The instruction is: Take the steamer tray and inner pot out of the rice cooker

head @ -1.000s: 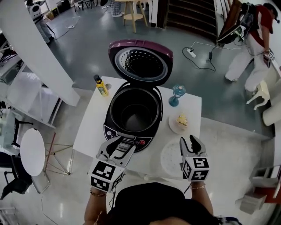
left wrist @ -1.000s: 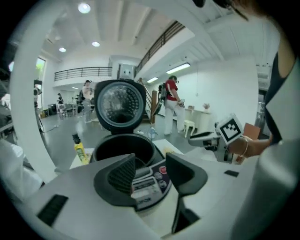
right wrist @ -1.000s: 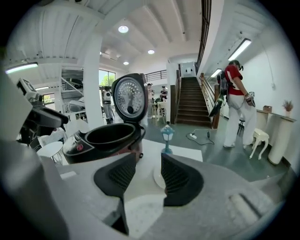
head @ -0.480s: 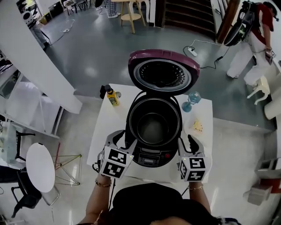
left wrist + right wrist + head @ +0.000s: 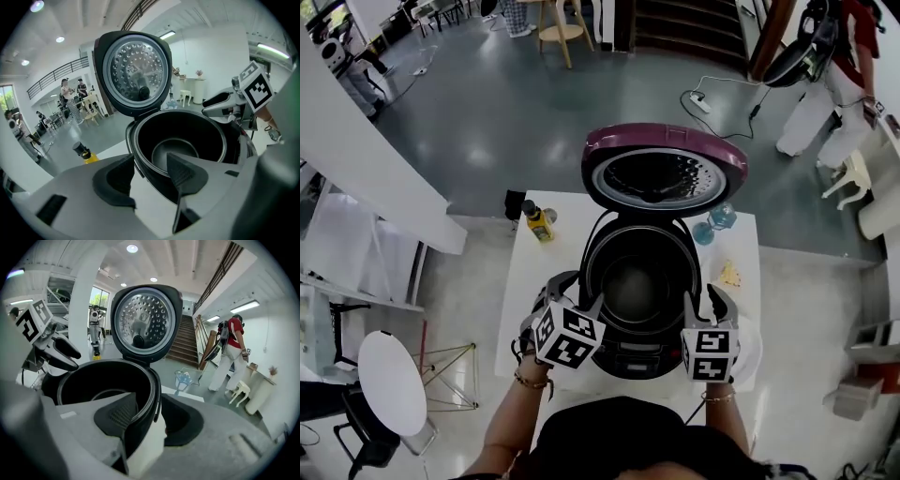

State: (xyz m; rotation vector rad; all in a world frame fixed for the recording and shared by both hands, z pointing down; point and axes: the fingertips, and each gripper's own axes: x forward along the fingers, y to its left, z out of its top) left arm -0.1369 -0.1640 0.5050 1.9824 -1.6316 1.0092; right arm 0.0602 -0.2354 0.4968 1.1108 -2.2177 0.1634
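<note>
The rice cooker (image 5: 630, 359) stands on the white table (image 5: 528, 281) with its purple lid (image 5: 666, 150) raised. The black inner pot (image 5: 640, 281) sits inside, nothing in it. My left gripper (image 5: 578, 294) is at the pot's left rim. In the left gripper view the left gripper (image 5: 150, 176) is open, and the pot (image 5: 187, 136) has its rim running between the pads. My right gripper (image 5: 701, 300) is at the right rim. In the right gripper view the right gripper (image 5: 150, 420) is open astride the pot's (image 5: 101, 380) wall, one pad inside, one outside.
A yellow bottle (image 5: 538, 223) stands at the table's back left. A blue glass (image 5: 715, 221) and a plate with yellow food (image 5: 730, 274) are right of the cooker. A white round tray (image 5: 751, 349) lies by my right gripper. A person (image 5: 825, 103) stands far right.
Both grippers came forward from the table's front edge to the sides of the pot, and each now has the rim between its jaws. The left gripper rolled on the way.
</note>
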